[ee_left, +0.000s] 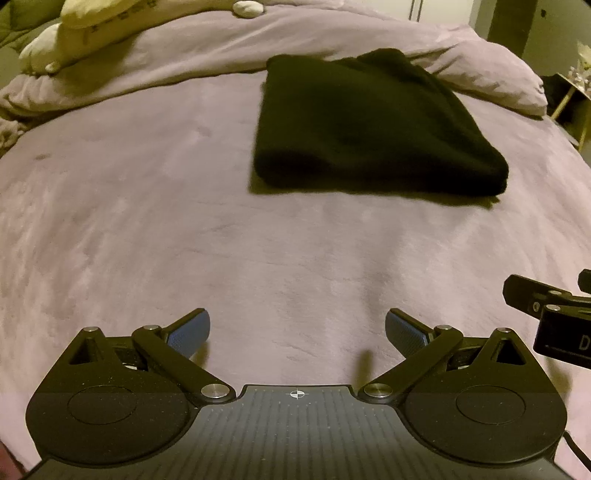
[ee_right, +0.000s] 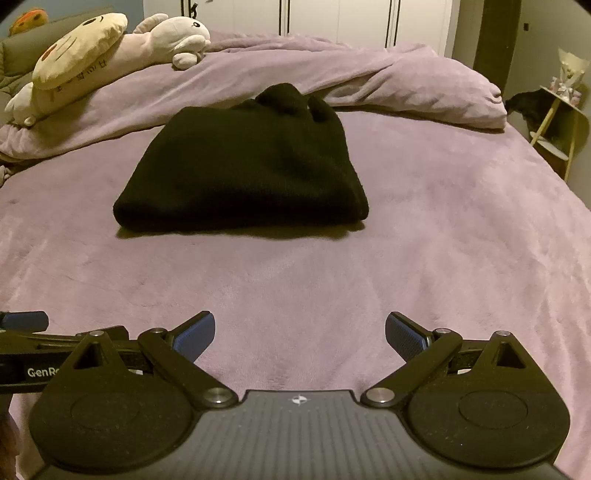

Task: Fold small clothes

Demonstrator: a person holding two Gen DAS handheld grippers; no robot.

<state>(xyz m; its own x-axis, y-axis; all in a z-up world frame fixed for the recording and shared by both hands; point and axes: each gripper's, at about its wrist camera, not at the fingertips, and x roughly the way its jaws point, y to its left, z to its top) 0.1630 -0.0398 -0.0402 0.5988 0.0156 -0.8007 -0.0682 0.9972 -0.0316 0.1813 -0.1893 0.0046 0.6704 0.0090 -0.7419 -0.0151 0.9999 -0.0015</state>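
A black knit garment [ee_left: 373, 125] lies folded into a thick rectangle on the purple bed cover [ee_left: 184, 229], with a bunched lump at its far end. In the right wrist view the same black garment [ee_right: 247, 166] lies straight ahead. My left gripper [ee_left: 297, 332] is open and empty, well short of the garment and to its left. My right gripper [ee_right: 300, 334] is open too, with nothing between its blue pads, hovering over bare cover in front of the garment. Part of the right gripper [ee_left: 554, 314] shows at the left view's right edge.
A rumpled purple duvet [ee_right: 406, 85] is piled behind the garment. Plush toys [ee_right: 110, 48] lie at the back left. A small side table [ee_right: 561, 125] stands off the bed's right edge. White wardrobe doors [ee_right: 332, 18] fill the back wall.
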